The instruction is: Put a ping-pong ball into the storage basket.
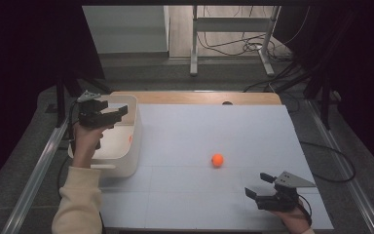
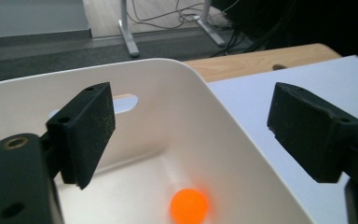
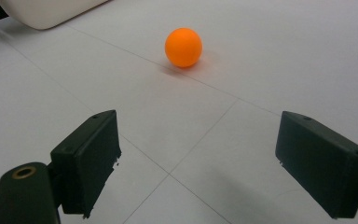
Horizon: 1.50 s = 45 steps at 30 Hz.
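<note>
A white bin (image 1: 128,164) stands at the table's left side. My left gripper (image 1: 115,113) hovers over it, held by a hand in a cream sleeve. In the left gripper view the left gripper (image 2: 191,126) is open, its jaws wide apart with nothing between them. Below them an orange ball (image 2: 189,206) lies on the floor of the bin (image 2: 168,65). A second orange ball (image 1: 217,160) rests on the white sheet mid-table. My right gripper (image 1: 258,185) sits low at the front right, open and empty. The right gripper (image 3: 214,158) points toward that ball (image 3: 183,46), well short of it.
A white sheet (image 1: 214,126) covers most of the wooden table (image 1: 195,98). Metal rails (image 1: 39,170) run along both sides. Beyond the far edge stand desk legs (image 1: 193,48) and loose cables (image 1: 243,46) on the floor. The bin's corner (image 3: 46,11) is at upper left.
</note>
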### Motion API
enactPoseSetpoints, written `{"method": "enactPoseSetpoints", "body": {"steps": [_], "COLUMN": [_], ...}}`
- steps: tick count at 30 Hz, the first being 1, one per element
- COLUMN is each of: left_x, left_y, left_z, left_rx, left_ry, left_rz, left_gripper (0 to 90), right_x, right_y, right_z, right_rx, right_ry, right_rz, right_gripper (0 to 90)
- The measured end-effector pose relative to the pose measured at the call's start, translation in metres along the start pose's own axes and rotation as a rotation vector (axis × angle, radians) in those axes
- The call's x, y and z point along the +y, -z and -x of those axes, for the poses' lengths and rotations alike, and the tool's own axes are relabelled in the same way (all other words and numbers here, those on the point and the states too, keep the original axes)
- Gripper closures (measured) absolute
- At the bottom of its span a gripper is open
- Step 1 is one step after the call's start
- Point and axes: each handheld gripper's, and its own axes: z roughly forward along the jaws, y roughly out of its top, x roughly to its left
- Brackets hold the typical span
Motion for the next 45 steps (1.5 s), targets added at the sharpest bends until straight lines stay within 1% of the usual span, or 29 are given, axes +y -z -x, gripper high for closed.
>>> {"method": "enactPoseSetpoints", "body": {"steps": [2,4,8,9,10,11,12,13,15,16,17,18,20,21,24,26,28,29,30,31,34,37,40,45], "left_x": [0.001,0.001,0.002,0.003,0.003,0.003,0.003,0.003,0.003,0.004,0.004,0.004,0.005,0.005,0.006,0.006,0.006,0.006,0.006,0.007,0.007,0.007,0.006,0.006], "left_y": [0.002,0.004,0.008,0.011,0.011,0.013,0.013,0.016,0.017,0.019,0.019,0.021,0.023,0.024,0.023,0.023,0.021,0.021,0.021,0.021,0.021,0.022,0.023,0.023], "left_z": [0.001,0.002,0.006,0.008,0.008,0.011,0.011,0.015,0.016,0.02,0.02,0.021,0.024,0.026,0.031,0.033,0.039,0.041,0.041,0.045,0.048,0.052,0.056,0.061], "left_rx": [-0.034,-0.07,-0.087,-0.104,-0.104,-0.12,-0.12,-0.128,-0.13,-0.143,-0.143,-0.153,-0.16,-0.172,-0.203,-0.209,-0.224,-0.233,-0.233,-0.245,-0.252,-0.249,-0.238,-0.255], "left_ry": [0.012,0.014,0.005,0.003,0.003,-0.002,-0.002,-0.014,-0.02,-0.031,-0.031,-0.035,-0.039,-0.043,-0.055,-0.061,-0.079,-0.081,-0.081,-0.091,-0.08,-0.079,-0.089,-0.109], "left_rz": [0.018,0.028,0.039,0.045,0.045,0.048,0.048,0.049,0.049,0.056,0.056,0.06,0.07,0.074,0.076,0.074,0.071,0.071,0.071,0.073,0.077,0.08,0.072,0.063], "left_gripper": [13.6,13.7,13.1,12.9,12.8,12.8,12.7,12.7,12.6,12.7,12.7,12.7,12.8,12.8,12.7,12.7,12.7,12.7,12.7,12.6,11.5,10.4,8.7,6.3], "right_x": [0.0,0.001,0.001,0.002,0.002,0.002,0.002,0.004,0.005,0.005,0.005,0.005,0.006,0.006,0.006,0.005,0.005,0.005,0.005,0.004,0.004,0.004,0.004,0.004], "right_y": [0.0,-0.001,-0.002,-0.002,-0.002,-0.003,-0.003,-0.005,-0.006,-0.006,-0.006,-0.006,-0.006,-0.006,-0.006,-0.006,-0.005,-0.005,-0.005,-0.004,-0.004,-0.005,-0.005,-0.005], "right_z": [0.0,0.0,0.0,0.0,0.0,0.0,0.0,0.0,-0.001,-0.001,-0.001,-0.001,-0.002,-0.002,-0.001,-0.001,-0.001,-0.001,-0.001,-0.001,0.0,-0.001,0.0,-0.001], "right_rx": [0.0,0.001,-0.001,0.001,0.001,0.002,0.002,0.001,0.003,0.005,0.005,0.006,0.003,0.001,-0.003,-0.004,-0.005,-0.006,-0.006,-0.007,-0.005,-0.001,0.001,0.003], "right_ry": [-0.001,0.0,0.004,0.004,0.004,0.005,0.005,0.001,0.002,0.004,0.004,0.006,0.008,0.007,0.006,0.005,0.007,0.007,0.007,0.006,0.004,0.014,0.015,0.016], "right_rz": [0.003,0.002,-0.002,0.0,0.0,0.0,0.0,0.0,0.002,0.004,0.004,0.004,0.002,0.002,-0.002,-0.002,-0.001,-0.001,-0.001,-0.003,-0.003,-0.008,-0.007,-0.004], "right_gripper": [14.3,14.3,14.3,14.3,14.3,14.3,14.3,14.3,14.3,14.4,14.4,14.4,14.5,14.5,14.5,14.5,14.5,14.5,14.5,14.5,14.5,14.5,14.5,14.5]}}
